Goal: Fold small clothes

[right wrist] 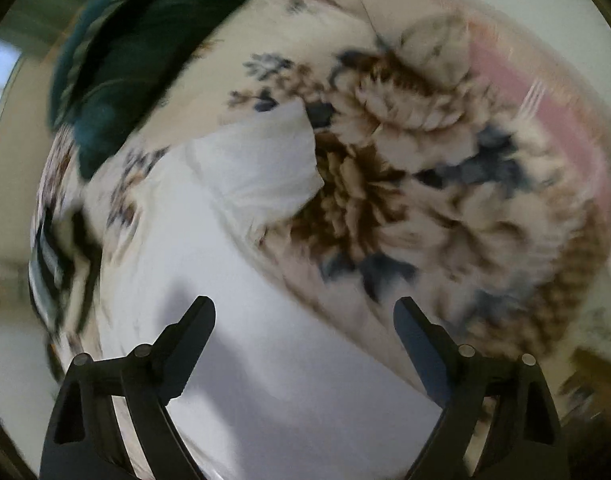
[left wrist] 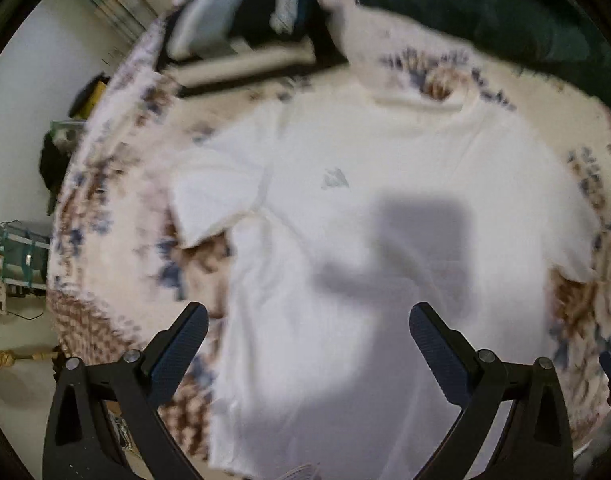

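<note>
A white T-shirt [left wrist: 365, 208] with a small grey logo lies spread flat, front up, on a floral bedspread [left wrist: 105, 216], collar at the far side. My left gripper [left wrist: 307, 322] is open and empty, hovering above the shirt's lower body. My right gripper [right wrist: 303, 314] is open and empty above the shirt's right side; the shirt [right wrist: 209, 288] fills the lower left of that view and its short sleeve [right wrist: 265, 168] lies flat ahead of the fingers. Both views are blurred.
A dark green blanket [left wrist: 505, 12] is bunched at the far side of the bed, also in the right wrist view [right wrist: 137, 52]. Folded blue and dark clothes [left wrist: 241, 24] lie at the far left. The bed's left edge drops to a floor with clutter [left wrist: 17, 256].
</note>
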`<state>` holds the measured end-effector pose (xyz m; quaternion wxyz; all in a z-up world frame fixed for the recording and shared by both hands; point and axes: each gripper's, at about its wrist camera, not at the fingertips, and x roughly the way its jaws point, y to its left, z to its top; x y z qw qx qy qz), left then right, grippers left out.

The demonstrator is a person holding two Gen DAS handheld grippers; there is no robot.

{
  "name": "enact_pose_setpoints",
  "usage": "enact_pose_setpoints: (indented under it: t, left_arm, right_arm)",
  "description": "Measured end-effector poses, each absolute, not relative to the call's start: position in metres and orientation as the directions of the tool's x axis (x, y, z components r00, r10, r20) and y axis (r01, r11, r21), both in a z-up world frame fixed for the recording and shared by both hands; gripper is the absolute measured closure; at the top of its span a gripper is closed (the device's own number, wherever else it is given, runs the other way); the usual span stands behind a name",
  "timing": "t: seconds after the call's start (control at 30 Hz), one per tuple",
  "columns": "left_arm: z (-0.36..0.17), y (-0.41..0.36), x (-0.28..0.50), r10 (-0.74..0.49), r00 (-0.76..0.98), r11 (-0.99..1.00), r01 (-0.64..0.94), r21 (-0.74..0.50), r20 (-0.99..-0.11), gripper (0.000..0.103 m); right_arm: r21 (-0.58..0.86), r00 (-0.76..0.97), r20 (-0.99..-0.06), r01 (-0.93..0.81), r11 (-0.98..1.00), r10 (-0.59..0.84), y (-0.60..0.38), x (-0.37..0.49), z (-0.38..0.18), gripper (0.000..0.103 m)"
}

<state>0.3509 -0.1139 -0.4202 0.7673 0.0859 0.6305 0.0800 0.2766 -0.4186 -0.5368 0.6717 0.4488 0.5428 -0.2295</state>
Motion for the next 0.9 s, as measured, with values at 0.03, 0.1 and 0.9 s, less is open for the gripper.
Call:
enact_pose_setpoints:
  t: [0.03,0.1,0.9]
  left_arm:
    - [-0.434,-0.118,0.358,0.232,0.183,0.972,-0.01,0.234,-0.955,0.0]
    - [-0.466,-0.126,0.375,0.233,0.18,0.971,0.001,0.237,-0.956,0.0]
    - [-0.476,-0.033,0.382,0.212,0.277,0.975,-0.131,0.182,-0.937,0.0]
  right_arm:
    - [0.383,0.325,-0.923,0.818,0.429,0.204,-0.429,0.289,-0.567,0.011]
    - [0.416,0.353,-0.907,0.837,0.356,0.23,-0.437,0.302,-0.6,0.012]
    - [-0.028,0.477,-0.867,0.241,0.97,-0.143,-0.221,0.501,-0.605,0.099]
